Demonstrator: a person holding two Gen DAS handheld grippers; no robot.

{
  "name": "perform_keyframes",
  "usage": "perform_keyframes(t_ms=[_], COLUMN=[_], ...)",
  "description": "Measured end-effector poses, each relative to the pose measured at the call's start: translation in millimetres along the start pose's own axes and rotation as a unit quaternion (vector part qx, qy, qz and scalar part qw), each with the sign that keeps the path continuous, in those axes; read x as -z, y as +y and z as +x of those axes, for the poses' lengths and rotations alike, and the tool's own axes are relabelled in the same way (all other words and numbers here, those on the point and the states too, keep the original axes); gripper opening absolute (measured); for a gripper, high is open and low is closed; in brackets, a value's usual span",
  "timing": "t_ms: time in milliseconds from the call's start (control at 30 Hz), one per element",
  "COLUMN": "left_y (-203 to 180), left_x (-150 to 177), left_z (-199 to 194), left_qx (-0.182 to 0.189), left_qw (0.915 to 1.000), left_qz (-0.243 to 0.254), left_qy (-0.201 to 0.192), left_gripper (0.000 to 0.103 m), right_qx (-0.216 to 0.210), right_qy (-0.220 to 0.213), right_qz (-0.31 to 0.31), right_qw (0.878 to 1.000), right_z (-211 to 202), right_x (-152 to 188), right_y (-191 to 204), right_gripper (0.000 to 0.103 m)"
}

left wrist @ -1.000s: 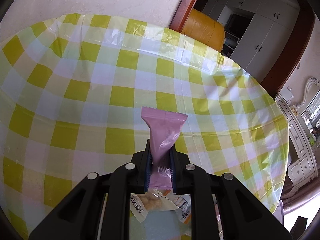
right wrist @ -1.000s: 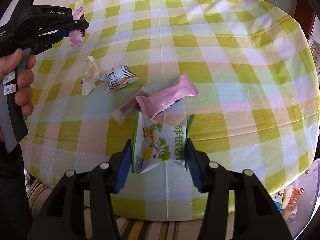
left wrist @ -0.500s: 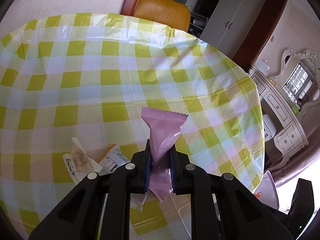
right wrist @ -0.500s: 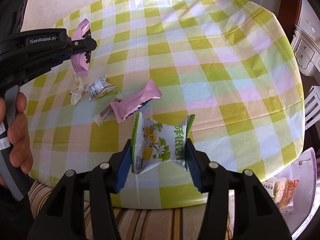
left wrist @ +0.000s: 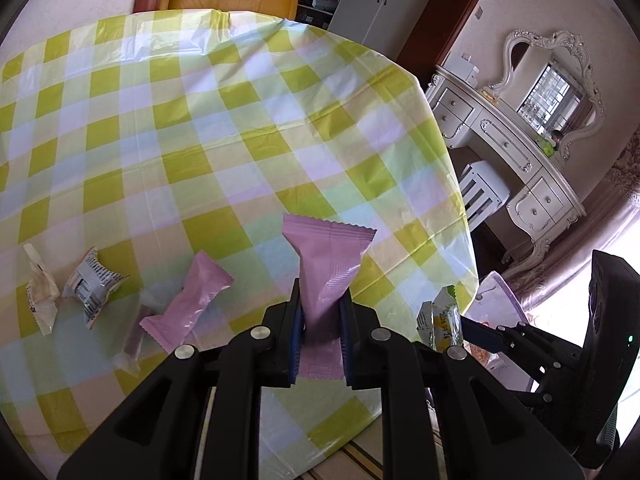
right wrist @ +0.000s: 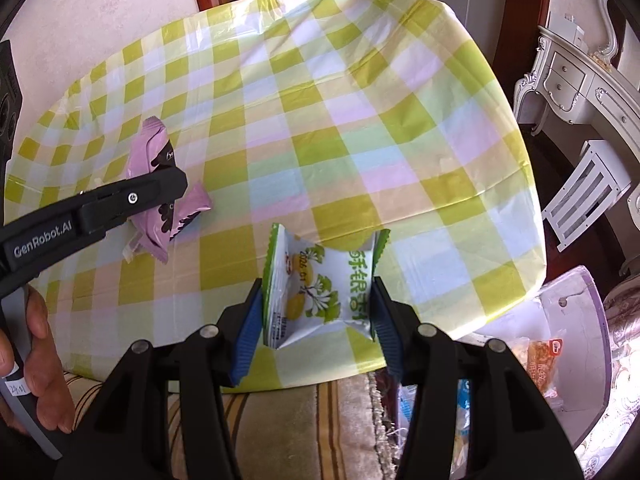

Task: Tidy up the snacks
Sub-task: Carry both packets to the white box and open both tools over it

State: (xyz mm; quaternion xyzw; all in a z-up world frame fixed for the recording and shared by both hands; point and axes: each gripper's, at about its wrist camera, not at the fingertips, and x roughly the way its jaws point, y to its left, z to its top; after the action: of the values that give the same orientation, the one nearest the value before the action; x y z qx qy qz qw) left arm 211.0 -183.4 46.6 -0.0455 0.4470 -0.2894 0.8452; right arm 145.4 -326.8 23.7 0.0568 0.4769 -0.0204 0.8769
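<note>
Left gripper [left wrist: 320,320] clamped tight on a long pink foil snack packet [left wrist: 326,276], up off the yellow-checked tablecloth [left wrist: 200,128]. Right gripper [right wrist: 318,312] pinching a white-and-green ginkgo-print snack pouch [right wrist: 320,288] near the cloth's near-right edge. Second pink packet [left wrist: 188,300] lies flat beside a crumpled white-and-orange wrapper [left wrist: 94,284]. Far half of the cloth is bare. Beyond the right edge, a purple-rimmed plastic bin [right wrist: 568,292] of snacks.
</note>
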Motion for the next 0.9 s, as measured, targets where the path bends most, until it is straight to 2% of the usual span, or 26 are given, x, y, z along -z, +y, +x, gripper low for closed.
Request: perform_keyframes(t_ms=[167, 367, 600, 900], left_y=[-36.7, -77.7, -122.7, -166.1], left_x=[10.0, 25.2, 45.9, 69.0], left_z=[18.1, 42.4, 72.4, 96.8], left_qx=[0.032, 0.066, 0.111, 0.122], left_qw=[0.9986, 0.9929, 0.9793, 0.9644], left_qz=[0.029, 0.064, 0.097, 0.144], left_qy=[0.031, 0.076, 0.139, 0.185], left_gripper=[0.016, 0.016, 0.016, 0.016], right_qx=[0.032, 0.072, 0.112, 0.137], right_qy=[-0.006, -0.005, 0.011, 0.028], right_qz=[0.031, 0.067, 0.101, 0.134], right_qw=[0.999, 0.995, 0.989, 0.981], right_z=[-9.3, -14.6, -11.8, -6.1], right_x=[4.3, 16.0, 37.4, 58.8], right_y=[-45.7, -99.9, -149.3, -184.0], right_gripper=[0.052, 0.052, 0.052, 0.054])
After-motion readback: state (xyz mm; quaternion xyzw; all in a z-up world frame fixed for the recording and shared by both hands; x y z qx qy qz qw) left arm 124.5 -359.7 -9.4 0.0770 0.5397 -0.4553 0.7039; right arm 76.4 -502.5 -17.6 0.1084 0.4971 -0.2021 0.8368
